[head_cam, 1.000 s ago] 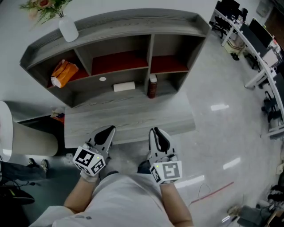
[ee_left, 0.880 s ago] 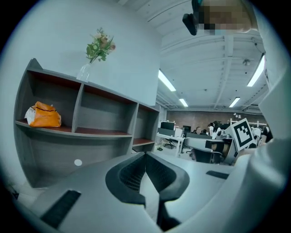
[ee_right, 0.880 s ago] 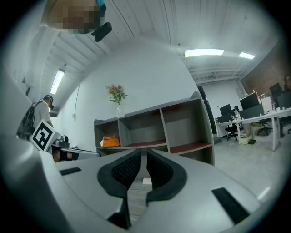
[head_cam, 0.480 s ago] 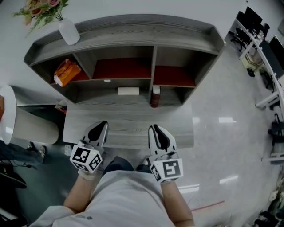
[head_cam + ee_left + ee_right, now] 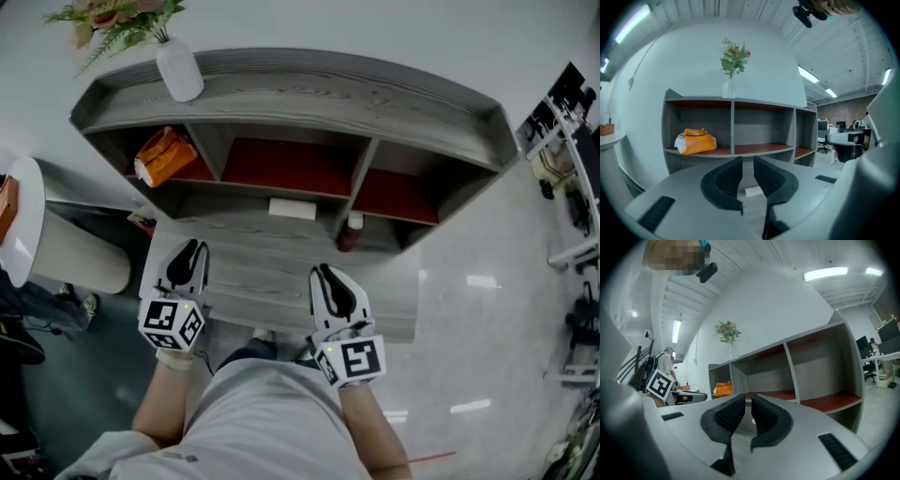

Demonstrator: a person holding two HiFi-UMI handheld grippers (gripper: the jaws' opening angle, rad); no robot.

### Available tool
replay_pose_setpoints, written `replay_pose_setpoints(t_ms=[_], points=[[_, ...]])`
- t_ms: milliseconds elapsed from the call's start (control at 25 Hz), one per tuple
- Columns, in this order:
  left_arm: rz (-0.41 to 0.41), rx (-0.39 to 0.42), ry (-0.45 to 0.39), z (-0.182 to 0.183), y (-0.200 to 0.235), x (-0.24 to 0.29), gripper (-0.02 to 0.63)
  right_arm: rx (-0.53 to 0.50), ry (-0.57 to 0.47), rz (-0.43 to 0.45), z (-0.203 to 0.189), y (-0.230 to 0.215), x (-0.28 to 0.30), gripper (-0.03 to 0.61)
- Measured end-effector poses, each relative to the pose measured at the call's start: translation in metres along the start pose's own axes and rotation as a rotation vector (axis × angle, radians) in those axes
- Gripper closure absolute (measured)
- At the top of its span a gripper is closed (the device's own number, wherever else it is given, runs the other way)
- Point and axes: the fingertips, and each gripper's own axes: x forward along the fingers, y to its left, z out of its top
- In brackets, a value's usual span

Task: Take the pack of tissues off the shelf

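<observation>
Left tool (image 5: 747, 169): jaws opening, a narrow gap between the ribbed pads, nothing gripped; only a white flat block (image 5: 753, 191) shows through the gap, well beyond the tips. Right tool (image 5: 749, 411): jaws slightly apart too, empty. Both hover over the near edge of the grey tabletop (image 5: 267, 281), pointing at the shelf (image 5: 281, 94). Orange soft pack (image 5: 696, 141), taken to be the tissues: lies on the red board of the end compartment, ahead of the left tool, off to its left and higher than its jaws; well apart, no contact. Long axis runs crosswise to the left tool's line, white end to the left, so the jaws would most likely meet it across its short side. Left hand clearly nearer; right tool would have to cross over. White block sits lower, dead ahead between the two tools, outside the compartments; a dark bottle (image 5: 349, 234) stands ahead of the right tool. Vase of flowers (image 5: 179, 70) on the shelf top above the pack. No print on the pack readable; only square markers on the tool cubes.
</observation>
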Motion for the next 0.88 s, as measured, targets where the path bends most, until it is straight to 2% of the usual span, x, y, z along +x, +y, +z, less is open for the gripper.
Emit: replay_pose_setpoints(t_ms=[240, 520, 880], points=[[0.110, -0.004, -0.004, 0.005, 0.072, 0.026, 0.492, -0.001, -0.004, 0.058, 0.009, 0.017, 0.047, 0.529], [0.194, -0.012, -0.003, 0.003, 0.142, 0.057, 0.463, -0.025, 0.028, 0.099, 0.001, 0.039, 0.081, 0.529], [0.274, -0.004, 0.000, -0.005, 0.196, 0.088, 0.442, -0.040, 0.050, 0.058, -0.006, 0.038, 0.101, 0.529]])
